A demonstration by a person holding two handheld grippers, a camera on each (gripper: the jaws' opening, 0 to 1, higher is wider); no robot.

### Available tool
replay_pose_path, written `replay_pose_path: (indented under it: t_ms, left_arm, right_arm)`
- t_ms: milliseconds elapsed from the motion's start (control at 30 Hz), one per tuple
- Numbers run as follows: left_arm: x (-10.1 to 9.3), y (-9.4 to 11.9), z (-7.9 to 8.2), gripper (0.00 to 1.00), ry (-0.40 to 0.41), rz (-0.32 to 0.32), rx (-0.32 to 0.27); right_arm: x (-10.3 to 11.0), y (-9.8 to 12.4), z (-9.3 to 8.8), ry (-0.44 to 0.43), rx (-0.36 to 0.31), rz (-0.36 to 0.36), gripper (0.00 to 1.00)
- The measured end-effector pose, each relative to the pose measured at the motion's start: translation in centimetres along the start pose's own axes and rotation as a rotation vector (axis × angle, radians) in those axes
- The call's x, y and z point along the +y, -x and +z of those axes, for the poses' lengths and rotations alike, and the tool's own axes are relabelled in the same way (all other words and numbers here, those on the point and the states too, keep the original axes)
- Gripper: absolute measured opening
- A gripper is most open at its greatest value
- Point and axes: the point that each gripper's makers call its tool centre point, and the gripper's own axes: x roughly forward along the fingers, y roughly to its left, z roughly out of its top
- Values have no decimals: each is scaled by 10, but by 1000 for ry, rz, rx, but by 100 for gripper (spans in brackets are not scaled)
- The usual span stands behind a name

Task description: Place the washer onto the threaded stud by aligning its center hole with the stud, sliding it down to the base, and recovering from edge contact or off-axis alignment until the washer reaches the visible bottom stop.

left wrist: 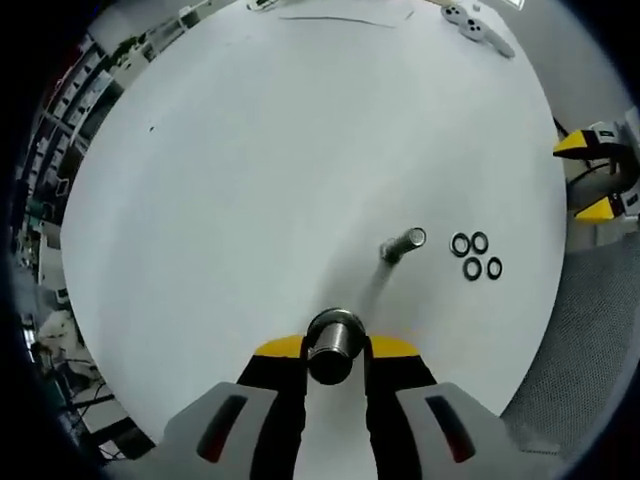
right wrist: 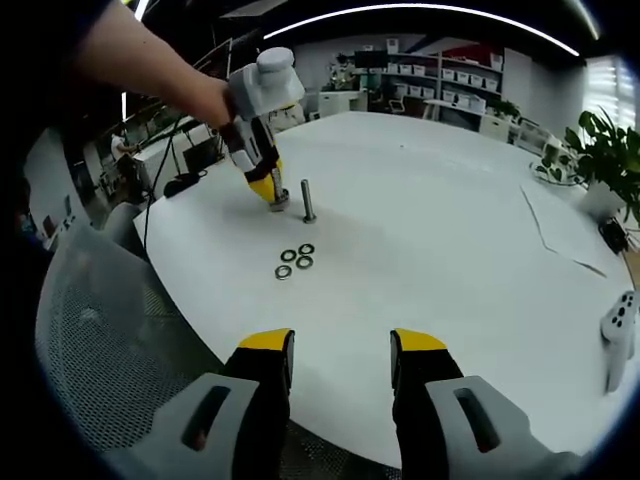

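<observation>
Washers, four small dark rings lying flat on the white table just beside the upright threaded stud, look light, stiff and slippery, best pinched across the rim, while the left gripper clamps a second stud and the right gripper stands apart, empty.

- We see a round white worktop.
- A stud stands upright on it; a second stud stands close by, where the left gripper is.
- Four washers lie flat in a tight cluster just beside the first stud.
- A sheet of paper lies well apart near the far rim.
- A white controller rests at the edge.
</observation>
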Motion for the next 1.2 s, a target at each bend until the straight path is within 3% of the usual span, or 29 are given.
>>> replay_pose_path:
  t_ms: [533, 1200]
  left_arm:
    - [0, -3, -9, 21, 89, 14, -41]
    - [-5, 37, -21, 24, 251, 92, -166]
  right_arm:
    - [2, 0, 1, 6, -2, 5, 41]
    - [6, 1, 5, 6, -27, 28, 41]
